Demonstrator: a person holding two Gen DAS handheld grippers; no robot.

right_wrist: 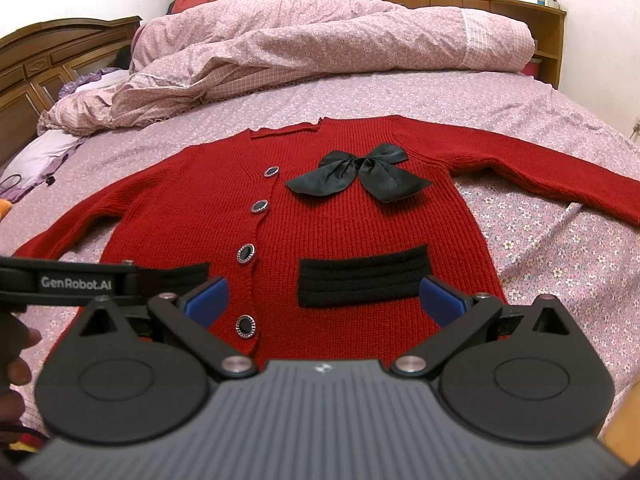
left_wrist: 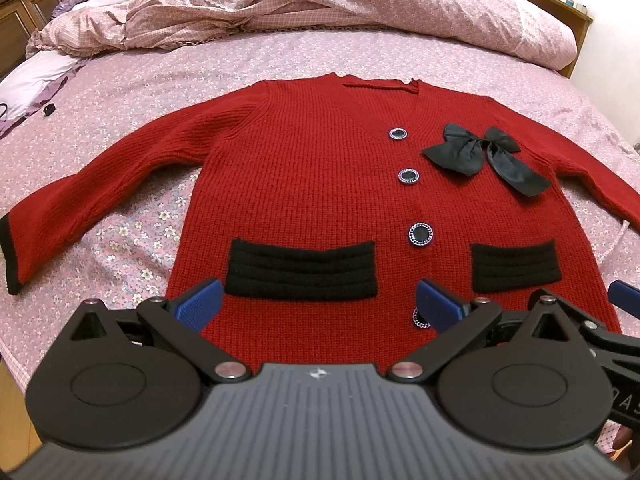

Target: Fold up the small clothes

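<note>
Left wrist view, catalogued left to right, risks noted per item.

Sleeve with black cuff (left_wrist: 12, 256): lies stretched out on the bed (left_wrist: 120, 92), well apart from either claw. Likely to trail or twist if the body is lifted before the sleeve is folded in.

Red cardigan (left_wrist: 312, 184): the task's garment, spread flat and face up on the flowered sheet, hem nearest the cameras, neckline toward the heaped quilt (left_wrist: 320, 4). Thick knit; a pinch may catch only the top layer, and the front panel could peel open along the placket.

Left claw (left_wrist: 318, 300): released, blue pads wide apart, holding nothing, poised over the hem by the left black pocket (left_wrist: 302, 270).

Buttons (left_wrist: 420, 235): a row down the front. A hard button under a pad could make the grip slip.

Black bow (left_wrist: 486, 154): loose satin on the chest; I judge it could crumple or bunch inside a fold and leave it lumpy.

Right wrist view, continued.

Right claw (right_wrist: 326, 300): also released and holding nothing, over the hem near the right pocket (right_wrist: 364, 280). The two claws sit near each other, so a crossing move risks a knock.

Far sleeve (right_wrist: 560, 176): runs off toward the right edge of the bed; its cuff is out of view.
</note>
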